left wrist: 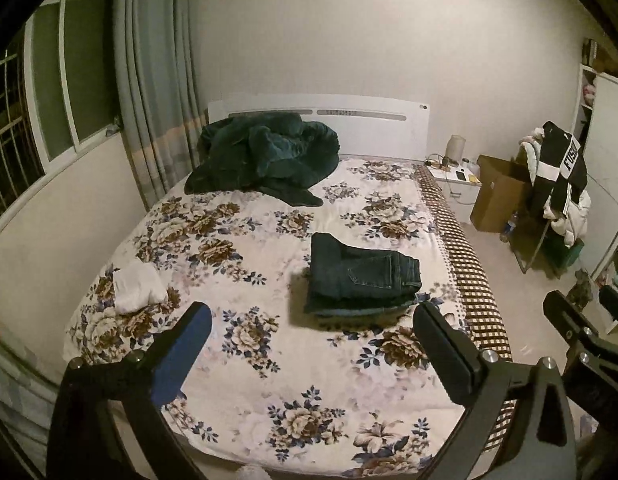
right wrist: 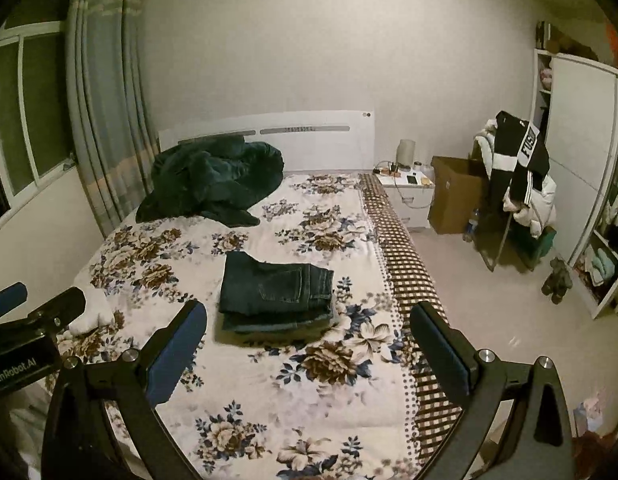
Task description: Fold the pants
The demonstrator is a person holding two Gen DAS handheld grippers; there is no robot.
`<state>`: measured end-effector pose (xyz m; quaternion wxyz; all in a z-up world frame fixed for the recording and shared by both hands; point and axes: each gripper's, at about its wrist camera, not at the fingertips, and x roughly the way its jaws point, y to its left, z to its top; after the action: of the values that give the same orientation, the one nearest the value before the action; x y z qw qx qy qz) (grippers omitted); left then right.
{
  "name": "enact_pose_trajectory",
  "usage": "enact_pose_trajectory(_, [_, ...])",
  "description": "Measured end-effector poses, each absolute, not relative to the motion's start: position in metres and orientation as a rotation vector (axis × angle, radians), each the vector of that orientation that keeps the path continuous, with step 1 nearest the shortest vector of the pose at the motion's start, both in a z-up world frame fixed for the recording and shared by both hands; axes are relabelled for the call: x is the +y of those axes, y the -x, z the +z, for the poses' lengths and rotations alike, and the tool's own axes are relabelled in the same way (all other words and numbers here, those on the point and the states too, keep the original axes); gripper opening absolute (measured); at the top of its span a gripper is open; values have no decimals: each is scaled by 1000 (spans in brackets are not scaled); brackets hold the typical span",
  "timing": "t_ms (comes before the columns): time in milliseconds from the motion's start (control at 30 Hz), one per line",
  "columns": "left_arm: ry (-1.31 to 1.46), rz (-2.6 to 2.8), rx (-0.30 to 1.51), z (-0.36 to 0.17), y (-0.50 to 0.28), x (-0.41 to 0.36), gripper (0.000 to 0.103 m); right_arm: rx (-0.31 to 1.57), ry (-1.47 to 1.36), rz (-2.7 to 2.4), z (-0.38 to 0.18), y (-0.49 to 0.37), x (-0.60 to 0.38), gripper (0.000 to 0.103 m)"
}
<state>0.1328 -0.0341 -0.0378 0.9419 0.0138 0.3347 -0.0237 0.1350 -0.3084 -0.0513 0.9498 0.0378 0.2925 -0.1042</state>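
Both grippers hang empty, jaws apart: left gripper lower centre, right gripper likewise. Folded dark denim pants lie mid-frame on the floral bedsheet. Judged finished; withdraw upward, leaving the stack's edges square.

Dim bedroom — floral bed, curtained window, white wardrobe.

White lettering "GenRobot.AI" is printed on the black body of the left gripper, seen at the left edge of the right wrist view. On the black-and-white garment draped over the chair, white capitals "FUS" can be read; the remaining letters are hidden.
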Motion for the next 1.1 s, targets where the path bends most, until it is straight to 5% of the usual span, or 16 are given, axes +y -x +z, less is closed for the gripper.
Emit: enact_pose_trajectory(1100, [-50,-27,662,-27,-127,-36,103,600,-87,-195,-34,-143,-313,103])
